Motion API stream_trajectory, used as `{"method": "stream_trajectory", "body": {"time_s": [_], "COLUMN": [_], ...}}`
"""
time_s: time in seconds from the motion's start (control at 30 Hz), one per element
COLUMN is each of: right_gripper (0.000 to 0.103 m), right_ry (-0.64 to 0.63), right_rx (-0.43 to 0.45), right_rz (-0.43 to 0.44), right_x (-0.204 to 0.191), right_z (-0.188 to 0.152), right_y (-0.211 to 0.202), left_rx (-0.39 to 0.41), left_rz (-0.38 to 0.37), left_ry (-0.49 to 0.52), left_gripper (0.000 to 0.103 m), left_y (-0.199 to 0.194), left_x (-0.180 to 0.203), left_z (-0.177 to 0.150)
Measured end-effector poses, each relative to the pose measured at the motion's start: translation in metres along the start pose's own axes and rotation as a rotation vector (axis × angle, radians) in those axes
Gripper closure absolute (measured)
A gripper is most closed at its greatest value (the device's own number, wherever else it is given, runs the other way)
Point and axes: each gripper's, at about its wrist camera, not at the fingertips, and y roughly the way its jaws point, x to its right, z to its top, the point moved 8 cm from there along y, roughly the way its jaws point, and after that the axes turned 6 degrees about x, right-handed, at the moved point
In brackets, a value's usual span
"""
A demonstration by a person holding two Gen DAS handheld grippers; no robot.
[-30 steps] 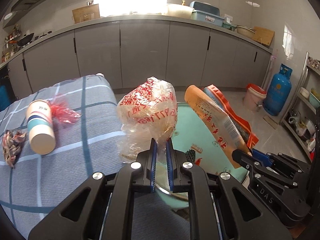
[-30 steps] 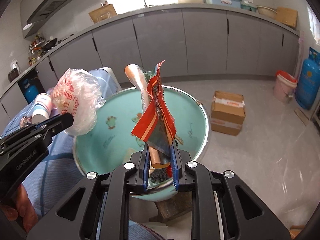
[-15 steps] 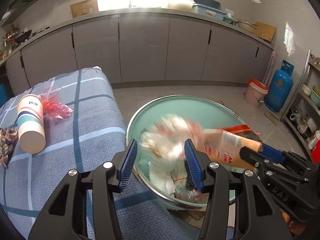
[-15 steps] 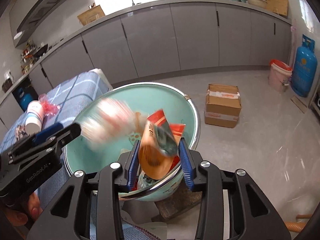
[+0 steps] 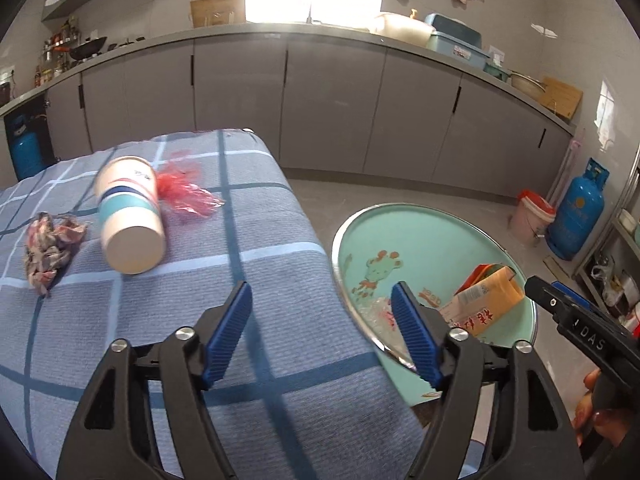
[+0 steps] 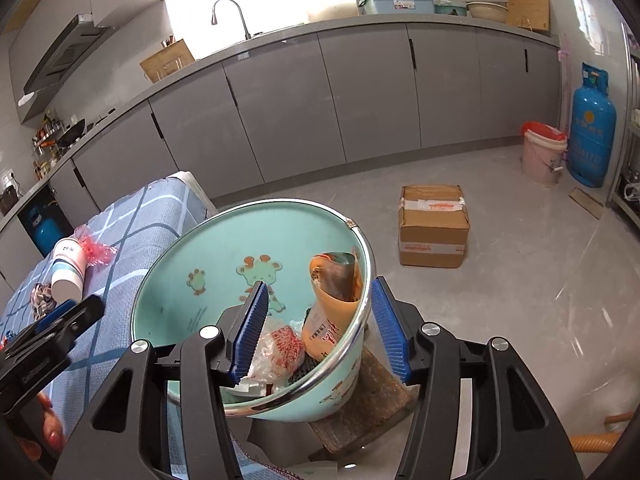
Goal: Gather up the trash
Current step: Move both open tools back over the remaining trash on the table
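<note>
My left gripper (image 5: 322,300) hangs over the blue checked cloth (image 5: 260,248), its jaws opening with nothing between them. A paper cup (image 5: 128,224) lies on its side there, with a red plastic scrap (image 5: 184,192) and a crumpled wrapper (image 5: 52,244) beside it. My right gripper (image 6: 319,296) hovers over the mint-green basin (image 6: 224,248), jaws opening too. The orange packet (image 6: 336,304) stands loose inside the basin against the rim, and the clear red-printed bag (image 6: 280,348) lies at the bottom. No pad touches either one.
The basin sits on a low wooden stool (image 6: 372,404) at the cloth's right edge. On the floor stand a cardboard box (image 6: 434,226), a pink bucket (image 6: 544,152) and a blue gas cylinder (image 6: 592,132). Grey cabinets (image 6: 360,92) run along the back.
Both grippers have let go: the printed bag and the orange packet dropped into the basin. My left gripper has swung left from over the basin to over the cloth.
</note>
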Motion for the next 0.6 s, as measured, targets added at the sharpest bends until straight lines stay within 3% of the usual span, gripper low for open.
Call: {"method": "stream_trajectory", "body": {"time_s": [0.6], "right_gripper": [0.045], "right_ry": [-0.101], "right_rx": [0.061], "right_rz": [0.098], "right_x": [-0.087], "right_z": [0.007], "right_y": [-0.007], "left_rx": [0.073], "left_rz": [0.214], "left_ry": [-0.064], "left_gripper": [0.026], "left_y": [-0.073], "left_x": [-0.130], "left_z": [0.000]}}
